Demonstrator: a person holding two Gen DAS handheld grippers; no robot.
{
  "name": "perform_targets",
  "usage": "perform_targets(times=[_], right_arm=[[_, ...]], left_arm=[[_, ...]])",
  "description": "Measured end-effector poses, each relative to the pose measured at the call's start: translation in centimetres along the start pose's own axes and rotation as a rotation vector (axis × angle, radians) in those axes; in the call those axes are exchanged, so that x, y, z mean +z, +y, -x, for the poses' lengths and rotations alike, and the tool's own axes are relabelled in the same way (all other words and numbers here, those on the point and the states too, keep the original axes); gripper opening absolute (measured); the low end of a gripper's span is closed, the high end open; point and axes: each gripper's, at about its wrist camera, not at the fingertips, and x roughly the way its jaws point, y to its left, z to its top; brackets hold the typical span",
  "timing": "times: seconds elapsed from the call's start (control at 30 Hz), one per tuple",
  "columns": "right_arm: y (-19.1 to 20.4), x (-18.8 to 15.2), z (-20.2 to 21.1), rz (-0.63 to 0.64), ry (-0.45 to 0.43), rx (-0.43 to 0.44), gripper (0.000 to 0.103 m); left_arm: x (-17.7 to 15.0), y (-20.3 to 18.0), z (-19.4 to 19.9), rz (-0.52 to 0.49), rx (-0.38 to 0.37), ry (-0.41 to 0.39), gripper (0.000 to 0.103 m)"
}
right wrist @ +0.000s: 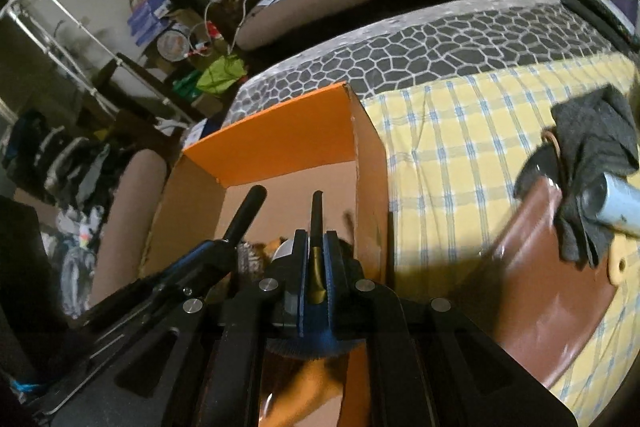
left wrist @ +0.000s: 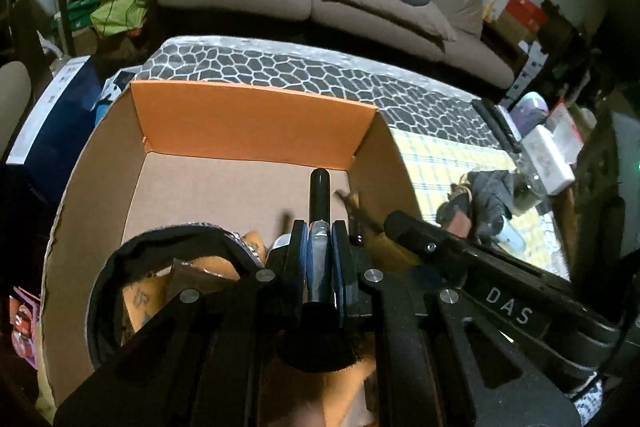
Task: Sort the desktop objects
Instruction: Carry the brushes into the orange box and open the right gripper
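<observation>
My left hand-held gripper [left wrist: 319, 247] pinches a black-capped marker [left wrist: 319, 195], my right hand-held gripper [right wrist: 316, 259] what looks like a gold-and-black pen [right wrist: 317, 223], both over the orange cardboard box [left wrist: 248, 119].

My right gripper [right wrist: 316, 259] pinches a black-and-gold pen [right wrist: 317, 227] over the orange box [right wrist: 280, 143]. At nine o'clock, my left gripper [right wrist: 224, 247] grips a black marker [right wrist: 248, 211]; at three o'clock lies a grey cloth [right wrist: 592, 147].

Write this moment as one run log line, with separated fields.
left gripper: shut on black pen | right gripper: shut on brush | both over orange box
</observation>
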Motion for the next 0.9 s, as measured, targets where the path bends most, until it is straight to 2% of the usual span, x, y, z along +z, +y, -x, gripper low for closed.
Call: perform_targets(times=[0.07, 0.1, 0.2, 0.3, 0.37, 0.47, 0.5, 0.7, 0.9], right_arm=[[0.5, 0.3, -0.2, 0.026, -0.005, -0.009, 0.011], [0.7, 0.4, -0.2, 0.041, -0.008, -0.019, 0.015], [0.6, 0.3, 0.2, 0.046, -0.014, -0.035, 0.028], [0.3, 0.3, 0.9, 0.029, -0.013, -0.028, 0.026], [0.2, 0.3, 1.7, 0.027, -0.018, -0.028, 0.027], [0.2, -0.3, 3.1, 0.054, -0.032, -0.093, 0.045], [0.1, -0.4, 3.3, 0.062, -0.032, -0.104, 0.046], [-1.7, -2.0, 5.7, 0.077, -0.023, -0.152, 0.046], [-3.7, -3.6, 8.3, 0.075, -0.015, -0.168, 0.046]], left_arm=[[0.2, 0.4, -0.2, 0.020, -0.017, 0.004, 0.012], [0.3, 0.6, -0.1, 0.026, -0.018, 0.000, 0.013], [0.5, 1.1, 0.6, 0.045, -0.019, -0.015, 0.025], [0.1, 1.1, 1.8, 0.057, -0.027, -0.033, 0.032], [-0.3, 0.7, 2.8, 0.045, -0.027, -0.050, 0.041], [-1.1, -0.2, 4.3, 0.024, -0.029, -0.070, 0.055], [-1.3, -0.6, 4.7, 0.017, -0.033, -0.074, 0.056], [-3.1, -2.7, 7.0, -0.025, -0.039, -0.104, 0.066], [-6.4, -3.8, 8.2, -0.055, -0.053, -0.077, 0.066]])
